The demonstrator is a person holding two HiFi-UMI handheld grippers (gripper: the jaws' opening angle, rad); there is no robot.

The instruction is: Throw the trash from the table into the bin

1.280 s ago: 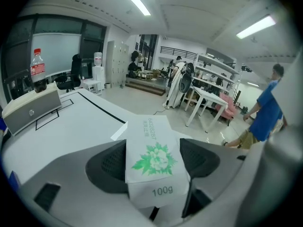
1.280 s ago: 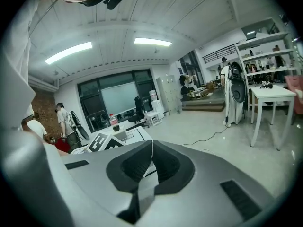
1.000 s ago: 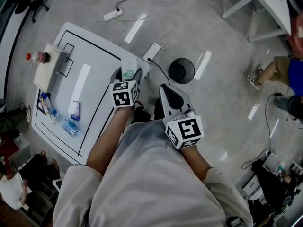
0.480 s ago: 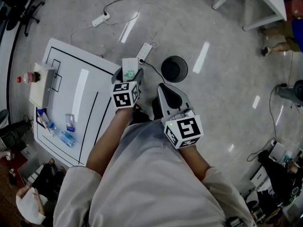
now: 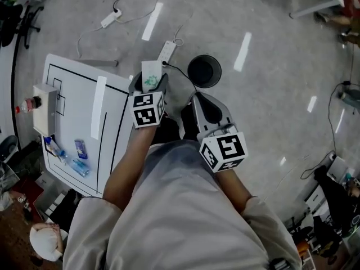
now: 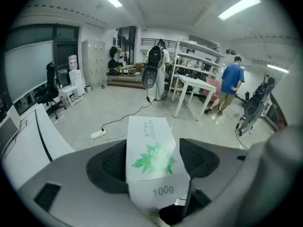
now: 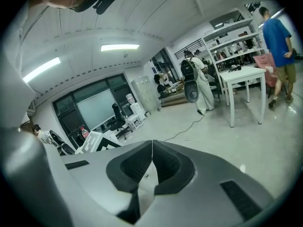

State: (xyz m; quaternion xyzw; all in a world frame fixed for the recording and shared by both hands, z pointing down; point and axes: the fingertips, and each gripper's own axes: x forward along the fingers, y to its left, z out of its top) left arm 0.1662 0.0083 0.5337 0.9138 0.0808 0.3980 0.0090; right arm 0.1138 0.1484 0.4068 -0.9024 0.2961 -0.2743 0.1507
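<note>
My left gripper (image 5: 149,84) is clamped on a white paper packet (image 6: 149,148) that stands upright between the pads, with a green leaf print and "100g" near its lower end. My right gripper (image 7: 151,150) is closed on nothing. From the packet, the black bin (image 5: 203,71) sits at three o'clock on the glossy grey floor (image 5: 270,106). The white table (image 5: 73,145) lies at eight o'clock.

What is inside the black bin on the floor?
The bin shows only a dark interior; contents cannot be made out. The white packet is outside it, in the left claw.
</note>
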